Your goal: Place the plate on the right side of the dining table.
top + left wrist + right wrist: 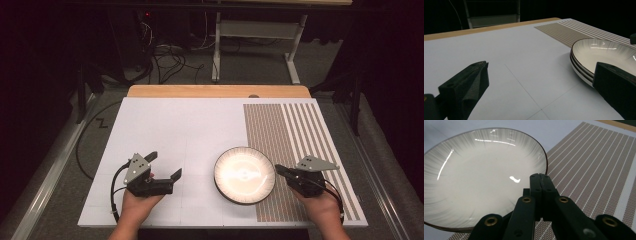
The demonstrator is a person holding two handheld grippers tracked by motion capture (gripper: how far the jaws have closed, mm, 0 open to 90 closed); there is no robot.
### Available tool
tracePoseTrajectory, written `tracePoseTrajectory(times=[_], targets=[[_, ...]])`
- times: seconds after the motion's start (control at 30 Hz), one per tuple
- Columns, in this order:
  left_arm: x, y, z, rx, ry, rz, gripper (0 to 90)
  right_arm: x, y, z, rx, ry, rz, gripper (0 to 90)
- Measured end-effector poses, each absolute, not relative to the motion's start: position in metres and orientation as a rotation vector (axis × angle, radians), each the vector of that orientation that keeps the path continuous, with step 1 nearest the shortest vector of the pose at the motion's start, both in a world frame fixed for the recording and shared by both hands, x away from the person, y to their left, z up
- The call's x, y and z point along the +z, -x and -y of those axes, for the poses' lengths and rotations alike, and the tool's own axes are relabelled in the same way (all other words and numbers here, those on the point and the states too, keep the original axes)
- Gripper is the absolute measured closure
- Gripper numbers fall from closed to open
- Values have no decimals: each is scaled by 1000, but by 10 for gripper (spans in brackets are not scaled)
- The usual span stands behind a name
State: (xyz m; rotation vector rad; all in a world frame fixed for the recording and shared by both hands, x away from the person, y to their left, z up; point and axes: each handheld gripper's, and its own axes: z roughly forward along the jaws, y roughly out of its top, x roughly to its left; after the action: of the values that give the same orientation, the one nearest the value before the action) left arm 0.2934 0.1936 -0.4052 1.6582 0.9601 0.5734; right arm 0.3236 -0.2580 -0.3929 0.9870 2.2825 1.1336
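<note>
The stack of plates (244,175) lies on the white surface (175,135), half over the edge of the striped mat (295,140), near the person's side. The right claw (278,170) is pressed together with nothing between; its tips are at the plates' right rim, probably to push or lift them. The right hand (322,205) holds it low and level. The left claw (163,166) stands spread, well apart, pointing toward the plates and waiting
</note>
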Motion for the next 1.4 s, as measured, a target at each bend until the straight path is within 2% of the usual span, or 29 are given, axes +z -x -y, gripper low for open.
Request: tracePoseTrajectory(times=[1.4], targets=[[-406,-292,-197,581,-1595,-951,18,-393,-324,248,977,-926,-2344,900]])
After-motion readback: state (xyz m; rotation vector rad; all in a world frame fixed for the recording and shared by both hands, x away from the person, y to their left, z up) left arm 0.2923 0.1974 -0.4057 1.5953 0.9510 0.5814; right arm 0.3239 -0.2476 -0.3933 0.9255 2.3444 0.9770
